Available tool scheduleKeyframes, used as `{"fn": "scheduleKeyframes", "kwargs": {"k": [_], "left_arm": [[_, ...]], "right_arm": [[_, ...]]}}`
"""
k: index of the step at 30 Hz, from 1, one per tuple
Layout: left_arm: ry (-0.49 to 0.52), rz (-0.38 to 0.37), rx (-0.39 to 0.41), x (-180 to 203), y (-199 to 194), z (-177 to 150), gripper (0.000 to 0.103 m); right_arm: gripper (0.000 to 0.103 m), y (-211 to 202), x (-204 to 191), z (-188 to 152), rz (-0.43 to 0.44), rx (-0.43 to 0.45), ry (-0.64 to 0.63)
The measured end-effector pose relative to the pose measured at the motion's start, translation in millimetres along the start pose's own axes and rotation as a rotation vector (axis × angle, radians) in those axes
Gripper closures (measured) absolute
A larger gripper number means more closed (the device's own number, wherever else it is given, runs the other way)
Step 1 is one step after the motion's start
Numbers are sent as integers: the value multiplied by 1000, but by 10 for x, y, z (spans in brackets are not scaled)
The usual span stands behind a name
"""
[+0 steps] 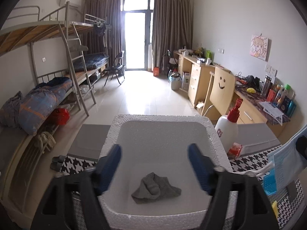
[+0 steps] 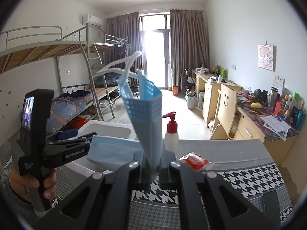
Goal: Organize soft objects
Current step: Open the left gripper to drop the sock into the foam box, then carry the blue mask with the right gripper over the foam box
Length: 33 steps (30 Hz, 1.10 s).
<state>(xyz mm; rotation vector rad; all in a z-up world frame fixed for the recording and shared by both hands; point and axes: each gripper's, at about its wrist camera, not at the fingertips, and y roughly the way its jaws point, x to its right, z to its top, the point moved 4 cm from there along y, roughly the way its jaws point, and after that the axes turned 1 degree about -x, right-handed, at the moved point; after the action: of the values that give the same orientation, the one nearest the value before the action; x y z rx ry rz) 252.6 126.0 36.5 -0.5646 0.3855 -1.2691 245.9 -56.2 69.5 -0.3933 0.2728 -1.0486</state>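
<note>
A crumpled grey cloth (image 1: 155, 188) lies on the floor of a white foam box (image 1: 163, 117), free of my left gripper (image 1: 154, 151). That gripper hangs open above the box, its blue pads spread wide on either side of the cloth. In the right wrist view, my right gripper (image 2: 153, 164) is shut on a blue face mask (image 2: 147, 118) that stands up from the jaws, ear loops at the top. A second blue mask fold (image 2: 115, 149) droops to the left. The left gripper (image 2: 71, 134) shows there over the foam box (image 2: 107, 126), held by a hand (image 2: 25, 184).
A white pump bottle with a red top (image 2: 171, 134) and a red packet (image 2: 194, 161) stand on the table just right of the box. The table carries a houndstooth cloth (image 2: 249, 174). Beyond are a wooden chair (image 2: 226, 105), desks along the right wall and bunk beds on the left.
</note>
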Motion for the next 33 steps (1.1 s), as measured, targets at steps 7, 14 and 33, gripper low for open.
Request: {"fn": "scheduleKeyframes", "kwargs": {"k": [7,14,33], "left_arm": [[-38,6,19,-129,-55,-17,18],[-38,40,29,-227,-150,-20,18],[-52,118,85,-491,-384,-114,15]], "right_arm": [[95,53,-35,19,-4,-9,-11],[95,100,-126,56,10,-12,-29],[95,334,-417,123,52,-41,-68]]}}
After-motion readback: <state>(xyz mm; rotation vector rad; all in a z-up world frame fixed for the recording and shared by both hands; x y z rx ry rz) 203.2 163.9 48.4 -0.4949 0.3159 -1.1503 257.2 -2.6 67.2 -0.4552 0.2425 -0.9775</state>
